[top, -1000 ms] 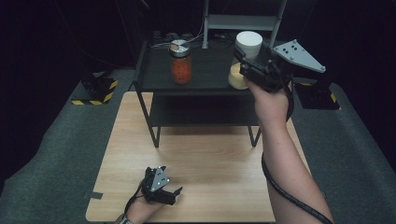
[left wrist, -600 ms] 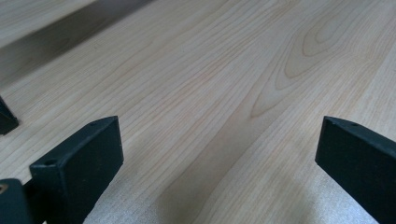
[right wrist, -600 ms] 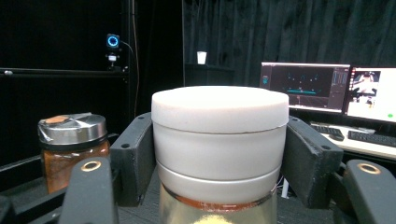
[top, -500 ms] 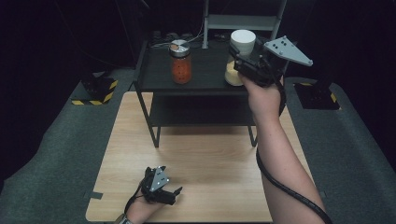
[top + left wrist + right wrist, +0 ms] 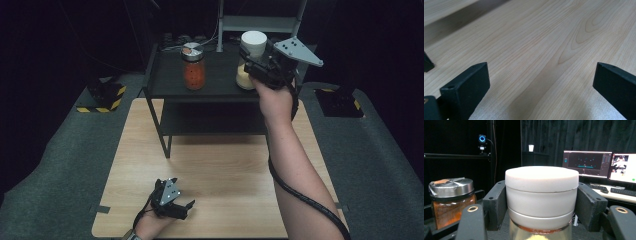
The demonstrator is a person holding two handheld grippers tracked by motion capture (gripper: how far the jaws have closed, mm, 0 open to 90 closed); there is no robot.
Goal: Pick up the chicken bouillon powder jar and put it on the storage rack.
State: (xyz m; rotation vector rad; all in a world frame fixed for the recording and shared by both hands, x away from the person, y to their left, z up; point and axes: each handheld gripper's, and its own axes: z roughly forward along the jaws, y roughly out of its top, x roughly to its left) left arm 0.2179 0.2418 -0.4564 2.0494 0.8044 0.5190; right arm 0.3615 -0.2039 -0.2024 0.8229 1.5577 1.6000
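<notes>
A jar with a white lid [image 5: 253,44] and pale yellow contents stands upright over the right part of the black shelf's top [image 5: 220,84]. My right gripper [image 5: 251,62] is shut on it just below the lid. In the right gripper view the white-lidded jar [image 5: 541,192] sits between both jaws, pressed on each side; I cannot tell whether its base touches the shelf. A jar of orange powder [image 5: 192,69] with a metal lid stands to its left on the same top. My left gripper [image 5: 183,207] rests open on the wooden table [image 5: 225,165], near the front edge, with nothing between its fingers [image 5: 465,90].
The black shelf has a lower level under its top and stands at the table's far edge. A grey stand [image 5: 260,22] rises behind it. Monitors [image 5: 587,164] and a desk show far off in the right gripper view. Grey mats flank the table.
My right hand has carried the white-lidded jar to the left and slightly lower over the shelf's top. The left gripper has stayed where it was.
</notes>
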